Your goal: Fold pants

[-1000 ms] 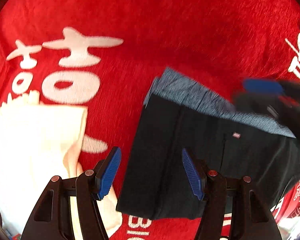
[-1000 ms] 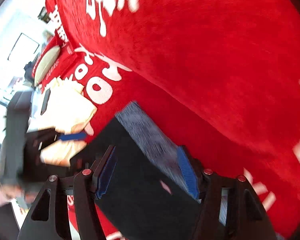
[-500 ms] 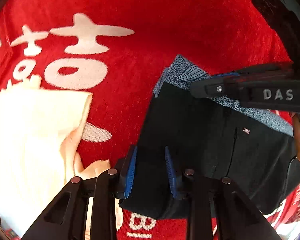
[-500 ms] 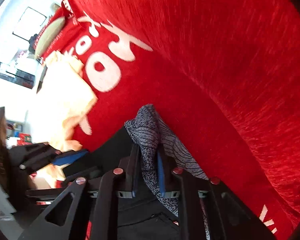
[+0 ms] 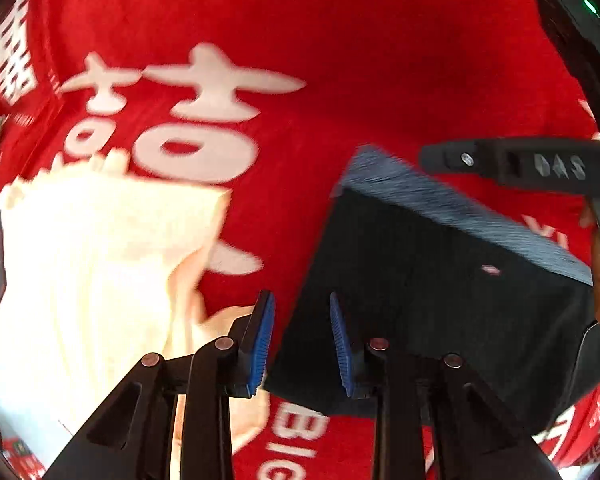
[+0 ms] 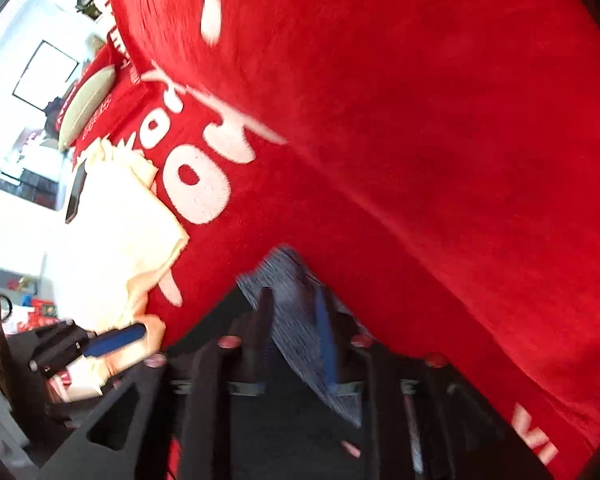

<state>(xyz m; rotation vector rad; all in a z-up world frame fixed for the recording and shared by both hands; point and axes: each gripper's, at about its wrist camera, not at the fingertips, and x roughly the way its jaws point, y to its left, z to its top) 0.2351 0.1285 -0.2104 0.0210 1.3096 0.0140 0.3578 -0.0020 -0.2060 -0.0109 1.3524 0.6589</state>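
We see the left hand-held gripper (image 5: 302, 336) with its pads apart over the near left edge of the folded black pants (image 5: 432, 296); the right hand-held gripper (image 6: 294, 332) stands parted around their grey waistband (image 6: 296, 320). The pants lie on a red cloth (image 5: 340, 60), beside a cream garment (image 5: 92, 264).

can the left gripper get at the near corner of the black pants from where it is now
Probably yes. The left gripper is open, its fingers straddling the left edge of the black pants, and nothing lies between them. The cream cloth lies off to the left, apart from the pants.
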